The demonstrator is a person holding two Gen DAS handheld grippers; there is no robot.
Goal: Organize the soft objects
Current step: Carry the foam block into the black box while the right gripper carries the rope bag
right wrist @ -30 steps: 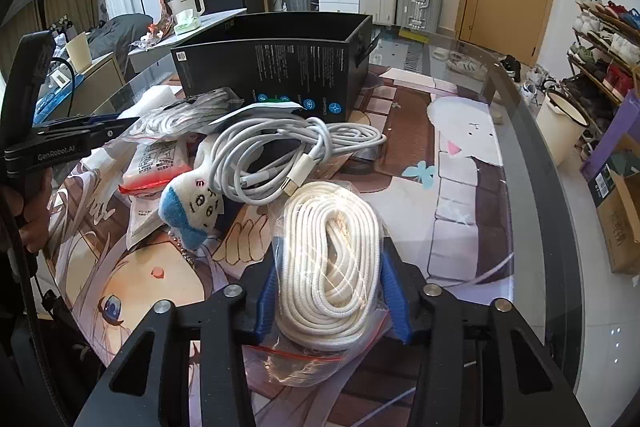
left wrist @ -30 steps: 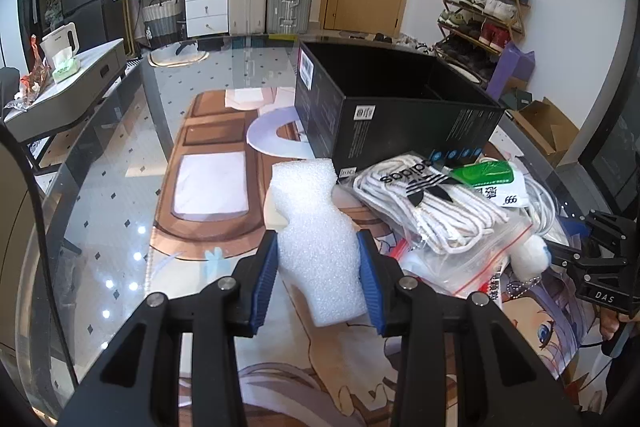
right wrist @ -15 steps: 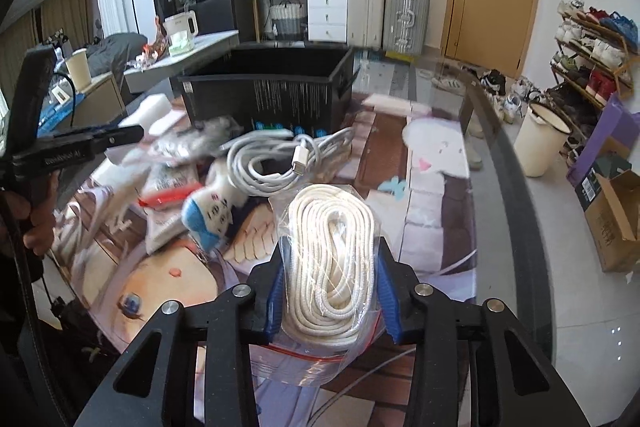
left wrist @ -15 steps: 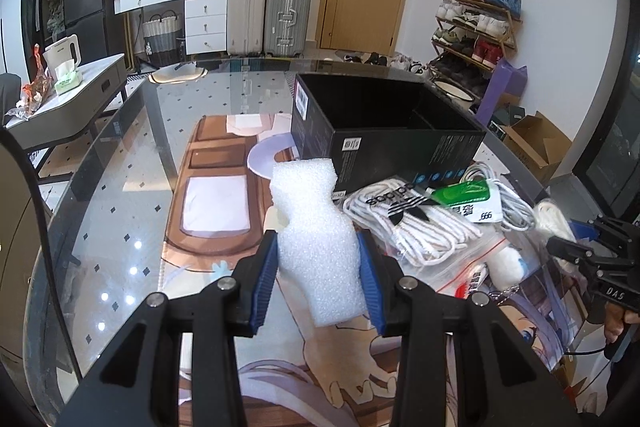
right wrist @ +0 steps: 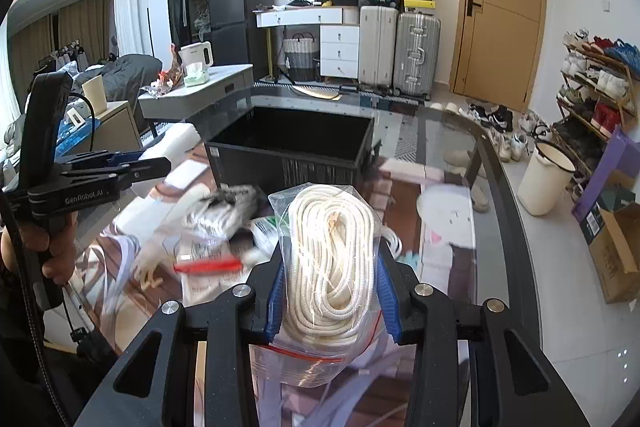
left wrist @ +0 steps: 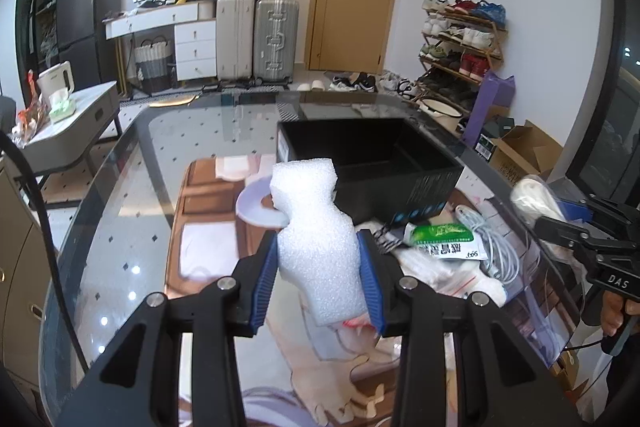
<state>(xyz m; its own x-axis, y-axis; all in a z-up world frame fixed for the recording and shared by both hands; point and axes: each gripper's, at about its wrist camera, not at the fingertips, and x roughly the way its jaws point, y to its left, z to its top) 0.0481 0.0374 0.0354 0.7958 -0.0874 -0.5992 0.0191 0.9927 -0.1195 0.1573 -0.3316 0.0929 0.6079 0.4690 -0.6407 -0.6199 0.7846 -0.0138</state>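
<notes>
White foam block (left wrist: 320, 247) sat pinched between our left gripper (left wrist: 322, 267) pads, held above the glass table (left wrist: 120, 227), near the black box (left wrist: 372, 167). Our right gripper (right wrist: 330, 291) clamped the bagged rope coil (right wrist: 332, 259), also aloft.

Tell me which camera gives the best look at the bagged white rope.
The right wrist view: the bagged white rope fills the centre, clamped in the right gripper. The left wrist view catches only its end at the right edge, mostly hidden behind that gripper.

Glossy glass table (left wrist: 120, 195) (mirror-bright), matt foam block (left wrist: 316, 247), clear plastic bag (right wrist: 312, 359)
</notes>
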